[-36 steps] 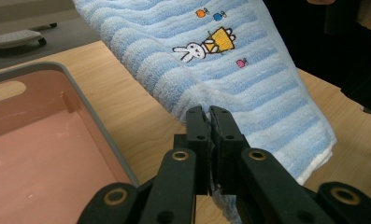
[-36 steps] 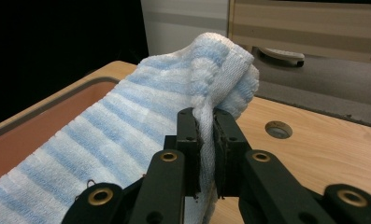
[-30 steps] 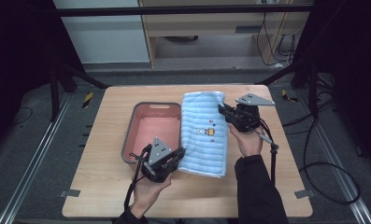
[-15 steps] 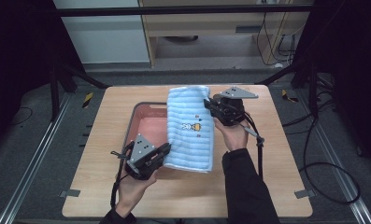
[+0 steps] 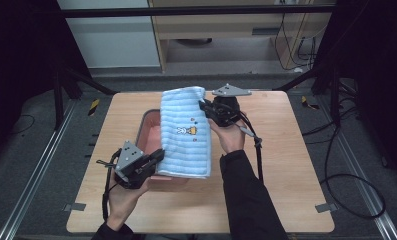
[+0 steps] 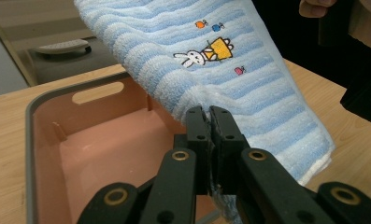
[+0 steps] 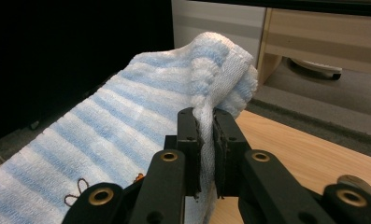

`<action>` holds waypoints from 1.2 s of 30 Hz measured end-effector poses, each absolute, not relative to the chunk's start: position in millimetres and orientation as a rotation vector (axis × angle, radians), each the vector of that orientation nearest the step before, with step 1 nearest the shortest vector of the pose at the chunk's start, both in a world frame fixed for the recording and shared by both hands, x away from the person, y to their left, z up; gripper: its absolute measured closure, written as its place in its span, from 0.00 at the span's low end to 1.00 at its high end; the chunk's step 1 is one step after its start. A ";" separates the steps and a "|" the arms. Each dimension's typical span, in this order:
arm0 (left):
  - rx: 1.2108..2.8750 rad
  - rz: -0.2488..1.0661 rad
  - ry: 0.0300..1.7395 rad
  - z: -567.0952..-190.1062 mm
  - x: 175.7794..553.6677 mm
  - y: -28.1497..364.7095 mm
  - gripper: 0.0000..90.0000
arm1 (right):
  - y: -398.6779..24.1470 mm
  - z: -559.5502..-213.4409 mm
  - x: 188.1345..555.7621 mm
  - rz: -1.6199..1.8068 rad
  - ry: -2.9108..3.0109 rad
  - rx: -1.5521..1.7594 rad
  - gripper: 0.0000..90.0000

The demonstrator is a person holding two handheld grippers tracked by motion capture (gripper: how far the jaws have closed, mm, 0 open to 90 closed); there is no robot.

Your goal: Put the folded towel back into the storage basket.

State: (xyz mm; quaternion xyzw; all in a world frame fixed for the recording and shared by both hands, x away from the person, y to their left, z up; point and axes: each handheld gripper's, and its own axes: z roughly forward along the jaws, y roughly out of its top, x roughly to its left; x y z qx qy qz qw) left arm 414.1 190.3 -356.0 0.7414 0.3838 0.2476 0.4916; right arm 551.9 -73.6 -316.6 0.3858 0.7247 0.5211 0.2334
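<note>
Two corners carry the soft, light towel (image 5: 185, 131) above the pink bin (image 5: 150, 134) on the desk (image 5: 286, 165): my right gripper (image 5: 204, 109) pinches the far one, left gripper (image 5: 157, 156) the near; the middle probably sags.

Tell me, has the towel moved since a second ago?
Yes. The towel, held by both tongs, has shifted left in the high view, from beside the pink bin to over it.
</note>
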 end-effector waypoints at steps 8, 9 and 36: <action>1.763 0.611 0.983 -354.4 420.4 211.1 0.96 | -45.7 -316.8 565.1 1.422 2.025 1.031 0.92; 1.757 0.615 0.989 -354.6 421.5 213.2 0.96 | -43.2 -317.1 566.6 1.420 2.031 1.031 0.92; 1.769 0.641 1.113 -379.7 452.6 235.8 0.96 | -7.1 -350.4 606.4 1.402 2.068 1.042 0.92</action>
